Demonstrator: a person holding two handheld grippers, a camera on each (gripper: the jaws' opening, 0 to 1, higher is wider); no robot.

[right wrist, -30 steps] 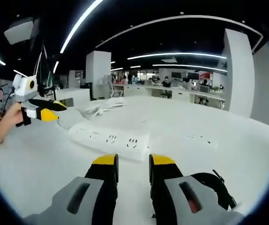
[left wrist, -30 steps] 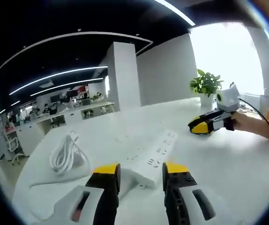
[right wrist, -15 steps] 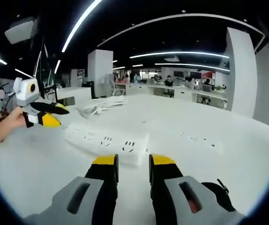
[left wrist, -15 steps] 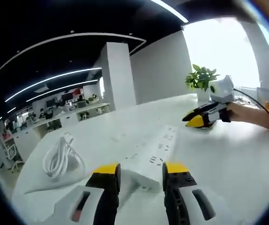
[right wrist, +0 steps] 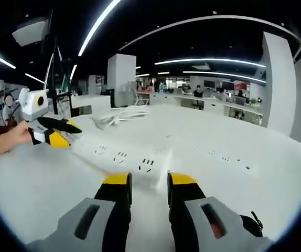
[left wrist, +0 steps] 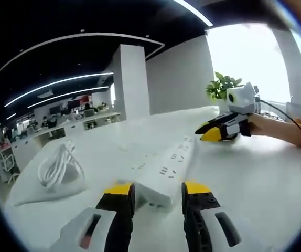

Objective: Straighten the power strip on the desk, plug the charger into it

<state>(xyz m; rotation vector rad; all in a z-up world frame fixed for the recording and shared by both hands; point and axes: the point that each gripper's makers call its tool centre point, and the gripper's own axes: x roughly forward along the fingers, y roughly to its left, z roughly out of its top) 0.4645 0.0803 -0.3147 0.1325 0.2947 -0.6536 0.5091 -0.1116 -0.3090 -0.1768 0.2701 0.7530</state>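
Note:
A long white power strip point(left wrist: 167, 167) lies on the white desk point(left wrist: 255, 178) and runs away from me. My left gripper point(left wrist: 158, 190) is shut on its near end, which fills the gap between the yellow tips. In the right gripper view the same power strip point(right wrist: 120, 156) lies crosswise. My right gripper point(right wrist: 149, 181) is open, with its tips at the strip's right end. The left gripper point(right wrist: 51, 132) shows at the strip's left end, held by a hand. The right gripper point(left wrist: 218, 130) points at the strip's far end. A coiled white charger cable point(left wrist: 55, 167) lies to the left.
A potted plant point(left wrist: 223, 88) stands at the desk's far side by the window. The coiled cable point(right wrist: 120, 112) lies beyond the strip. A second row of sockets point(right wrist: 228, 157) sits to the right, and something black point(right wrist: 251, 222) lies near my right jaw. Office desks and pillars stand behind.
Both views have shifted a little. In the left gripper view the right gripper has come nearer the strip's far end. The strip stays between my left jaws.

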